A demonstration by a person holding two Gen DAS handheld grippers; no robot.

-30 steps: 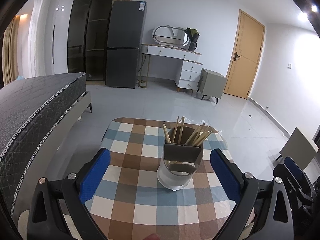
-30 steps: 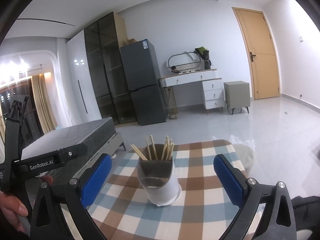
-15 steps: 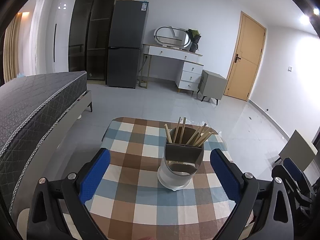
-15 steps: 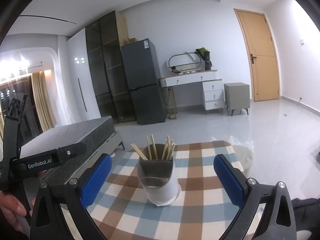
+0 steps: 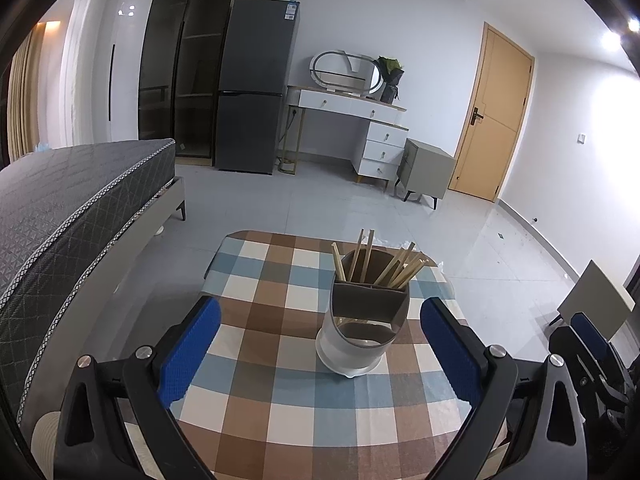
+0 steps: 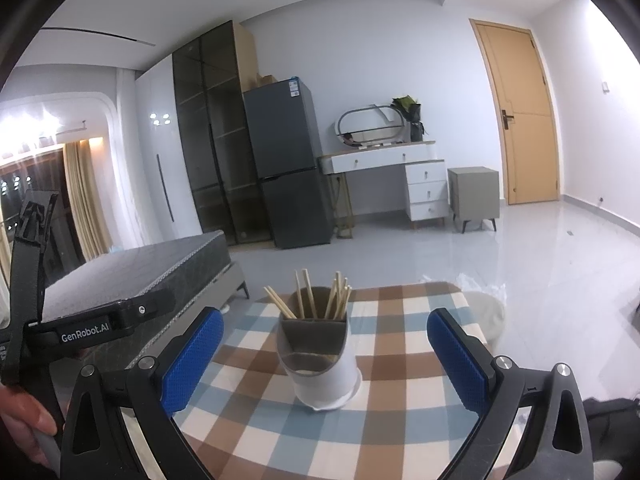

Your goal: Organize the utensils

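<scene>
A grey and white utensil holder [image 5: 362, 320] stands upright near the middle of the checked table [image 5: 280, 412]. Several wooden chopsticks [image 5: 384, 264] stick out of its back compartment; the front compartment looks empty. It also shows in the right wrist view [image 6: 320, 354], with the chopsticks [image 6: 320, 298] in it. My left gripper [image 5: 320, 354] is open and empty, held short of the holder. My right gripper [image 6: 322, 362] is open and empty, also short of the holder. The left gripper's body [image 6: 76, 332] shows at the left of the right wrist view.
A dark bed [image 5: 68, 204] lies close to the table's left side. A grey fridge [image 5: 252, 88], a white dresser [image 5: 360, 136], a grey nightstand [image 5: 424, 172] and a wooden door [image 5: 496, 120] stand along the far wall. A small stool [image 5: 596, 300] is to the right.
Both grippers have drifted slightly, so the room shifts a little in each view. The holder and chopsticks have not moved. Both grippers stay open.
</scene>
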